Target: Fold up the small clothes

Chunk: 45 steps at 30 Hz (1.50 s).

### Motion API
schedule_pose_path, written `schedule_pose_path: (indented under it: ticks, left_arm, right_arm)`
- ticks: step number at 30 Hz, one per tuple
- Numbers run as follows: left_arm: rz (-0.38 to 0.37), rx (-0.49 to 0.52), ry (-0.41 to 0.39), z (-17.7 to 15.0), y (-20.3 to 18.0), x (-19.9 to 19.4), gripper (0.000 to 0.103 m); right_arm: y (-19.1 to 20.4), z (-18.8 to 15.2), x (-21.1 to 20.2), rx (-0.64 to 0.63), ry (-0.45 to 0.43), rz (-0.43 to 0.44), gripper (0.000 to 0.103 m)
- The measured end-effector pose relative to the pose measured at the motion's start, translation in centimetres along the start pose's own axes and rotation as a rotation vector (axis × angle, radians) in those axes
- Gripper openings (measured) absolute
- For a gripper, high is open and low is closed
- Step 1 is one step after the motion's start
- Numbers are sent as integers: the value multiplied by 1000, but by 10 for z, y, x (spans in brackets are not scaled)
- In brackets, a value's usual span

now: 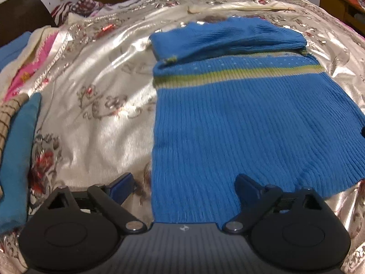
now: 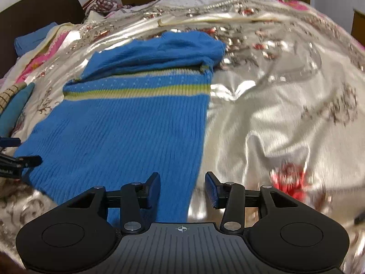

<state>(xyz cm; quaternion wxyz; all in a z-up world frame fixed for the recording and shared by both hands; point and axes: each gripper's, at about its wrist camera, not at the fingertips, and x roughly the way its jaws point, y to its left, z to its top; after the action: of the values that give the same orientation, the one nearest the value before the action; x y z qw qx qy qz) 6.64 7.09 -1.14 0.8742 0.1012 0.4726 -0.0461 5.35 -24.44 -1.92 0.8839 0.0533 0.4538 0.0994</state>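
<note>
2 black grippers hover low over a bed covered in a shiny cream satin bedspread (image 1: 95, 123) with a floral print. A blue ribbed knit sweater (image 1: 228, 123) with a green and beige chest stripe lies flat on the bedspread, its sleeves folded across the far, upper part. The left gripper (image 1: 183, 182) sits at the sweater's near left hem, jaws spread wide with nothing between them. The right gripper (image 2: 182, 188) sits at the near right hem, jaws parted more narrowly and also empty; the sweater's right edge runs between its fingers. The right view is motion-blurred. At the far left lie a teal folded cloth (image 1: 20, 150), a striped beige garment (image 1: 9, 118) and pink-and-white fabric (image 1: 34, 64).
</note>
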Motion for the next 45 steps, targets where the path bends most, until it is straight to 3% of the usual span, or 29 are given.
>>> schedule_pose_path:
  ticks: [6, 12, 19, 27, 29, 35, 41, 45]
  left_arm:
    - [-47, 32, 2, -1, 0, -4, 91]
    - [-76, 101, 1, -5, -4, -11, 91]
    - [-117, 23, 24, -1, 16, -6, 90]
    - [-153, -40, 50, 1, 29, -2, 73]
    - [-165, -64, 53, 3, 34, -4, 62]
    - [-189, -106, 78, 3, 46, -3, 48]
    - [-224, -116, 113, 1, 48, 2, 48]
    - [-265, -152, 95, 1, 55, -3, 50]
  right_arm:
    - [-17, -7, -6, 46, 17, 15, 46]
    - [-20, -8, -5, 94, 61, 86, 48]
    - [-10, -11, -1, 94, 107, 159, 48]
    - [-18, -12, 0, 153, 123, 199, 37]
    - [-20, -12, 0, 166, 121, 209, 32]
    - [-20, -12, 3, 174, 127, 210, 31]
    - [-20, -13, 14, 192, 138, 205, 35]
    - [-23, -14, 12, 214, 135, 228, 35]
